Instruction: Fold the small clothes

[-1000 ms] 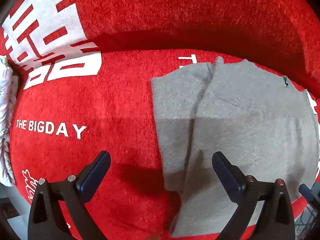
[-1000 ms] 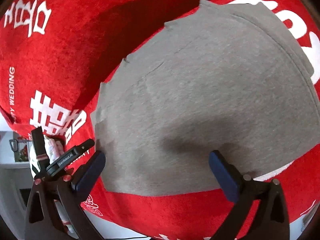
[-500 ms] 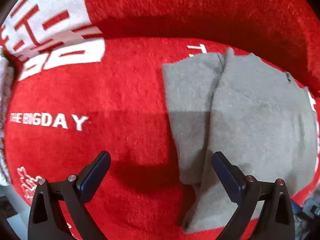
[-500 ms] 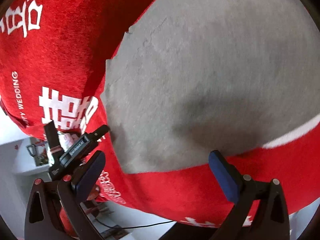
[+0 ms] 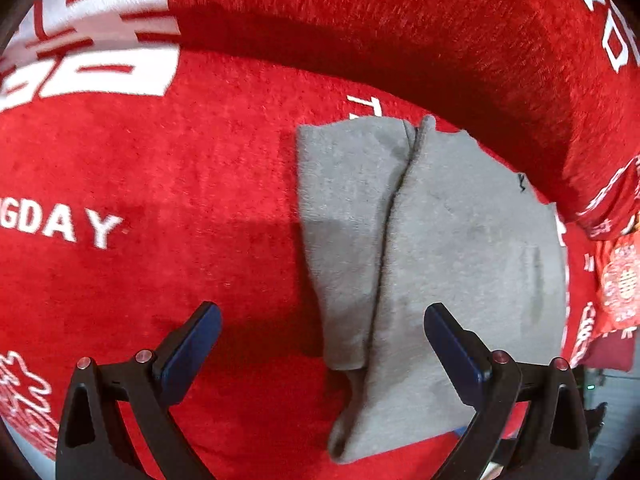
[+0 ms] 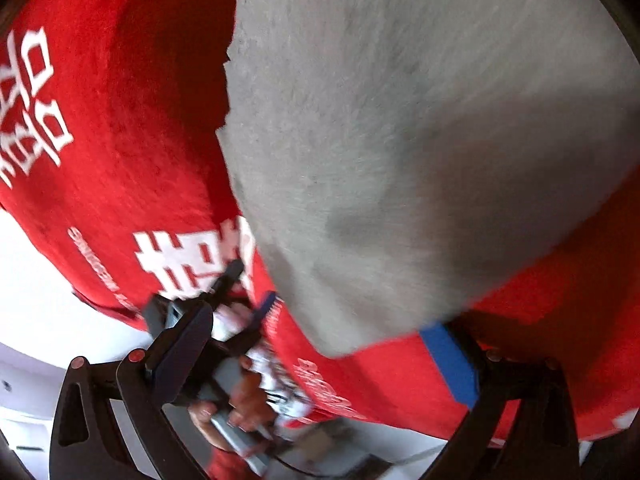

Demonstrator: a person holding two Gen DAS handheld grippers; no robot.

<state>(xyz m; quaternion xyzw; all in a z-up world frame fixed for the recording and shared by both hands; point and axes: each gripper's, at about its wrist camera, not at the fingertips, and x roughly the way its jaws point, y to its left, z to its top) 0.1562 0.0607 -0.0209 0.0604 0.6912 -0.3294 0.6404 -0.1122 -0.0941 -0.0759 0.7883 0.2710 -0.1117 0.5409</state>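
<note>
Red lettered blanket beneath folded grey garment, nothing obstructing.

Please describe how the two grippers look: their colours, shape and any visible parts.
The left gripper has black frame arms with triangular cut-outs, small silver and red rivets, and two flat dark blue finger pads. The right gripper is built the same; one of its pads looks brighter blue. No cables or sleeves are visible on either.
</note>
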